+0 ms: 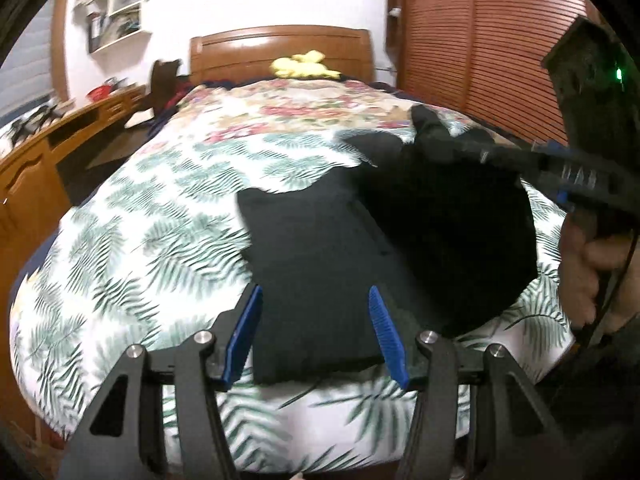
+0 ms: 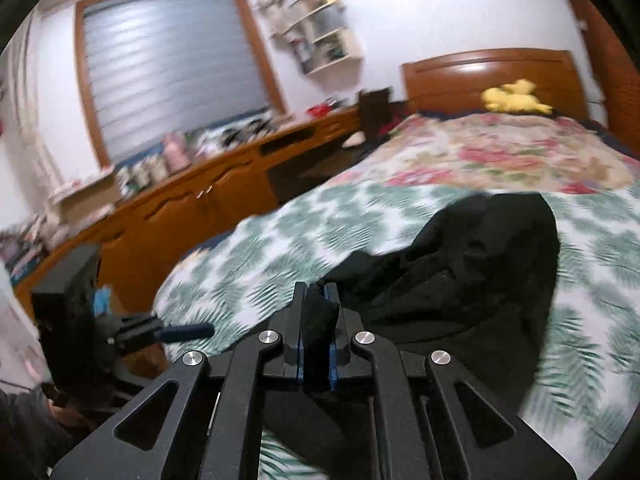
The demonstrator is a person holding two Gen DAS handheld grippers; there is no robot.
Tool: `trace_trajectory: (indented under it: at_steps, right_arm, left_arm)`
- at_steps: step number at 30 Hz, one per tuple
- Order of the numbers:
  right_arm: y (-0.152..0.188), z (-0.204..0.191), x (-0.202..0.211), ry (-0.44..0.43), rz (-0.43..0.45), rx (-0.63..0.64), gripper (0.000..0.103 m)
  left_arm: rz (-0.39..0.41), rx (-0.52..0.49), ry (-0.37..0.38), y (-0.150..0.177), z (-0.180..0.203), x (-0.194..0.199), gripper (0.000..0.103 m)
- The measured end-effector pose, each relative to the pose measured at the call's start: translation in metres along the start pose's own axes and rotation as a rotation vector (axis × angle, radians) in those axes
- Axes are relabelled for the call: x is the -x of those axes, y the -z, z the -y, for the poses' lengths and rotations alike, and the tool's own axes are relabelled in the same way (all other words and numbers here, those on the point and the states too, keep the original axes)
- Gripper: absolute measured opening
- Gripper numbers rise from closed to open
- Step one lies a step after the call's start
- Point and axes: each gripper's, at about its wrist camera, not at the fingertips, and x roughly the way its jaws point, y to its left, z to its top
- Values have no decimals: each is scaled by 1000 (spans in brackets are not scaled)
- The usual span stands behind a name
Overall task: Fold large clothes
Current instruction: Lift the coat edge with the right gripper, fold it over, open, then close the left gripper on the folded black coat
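A large black garment (image 1: 312,248) lies on the leaf-print bed cover (image 1: 160,240), partly folded, with a flat layer near the bed's front edge. My left gripper (image 1: 316,290) hovers over that flat layer, its blue pads (image 1: 248,332) wide apart and nothing pinched between them. My right gripper (image 2: 316,294) is shut on a bunched edge of the black garment (image 2: 480,248), and the fabric trails away from it across the bed. In the left wrist view the right gripper (image 1: 480,154) comes in from the right and lifts a fold of the cloth off the bed.
A floral quilt (image 1: 304,108) covers the far half of the bed. A yellow plush toy (image 1: 304,66) lies by the wooden headboard (image 1: 280,44). A cluttered wooden desk with cabinets (image 2: 192,200) runs along the left wall. Slatted wardrobe doors (image 1: 500,40) stand at the right.
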Motion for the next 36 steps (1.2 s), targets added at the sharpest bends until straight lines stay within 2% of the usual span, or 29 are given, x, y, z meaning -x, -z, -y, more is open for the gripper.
trace_trajectory:
  at_steps: [4,7,11,14,17,22,25,30,36]
  right_arm:
    - [24,-8,-39,-3,-107,4,5]
    - [27,-8,-43,16,-133,1,6]
    - [16,-16,-24,56,-115,42,30]
    - [6,-23,9,87,-50,111,35]
    - [0,-12,39,126,-6,127,36]
    - [4,38,71,236,13,75,36]
    - [19,75,69,326,-52,25,36]
    - [46,107,57,385,-153,-15,36]
    - [63,117,59,386,-190,-34,36]
  left_arm:
    - [-4,25,-28,8,-17,3,54]
    - [-1,41,-33,10,-24,5,54]
    - [5,46,-29,7,-25,5,54]
    - [12,35,-24,3,-20,6,54]
    - [23,28,-4,-3,-11,8,54]
    - [47,16,55,-20,13,5,54]
    - [61,9,95,-30,29,2,54]
    - [45,-9,148,-41,53,-12,54]
    - [-37,-3,187,-37,68,-44,54]
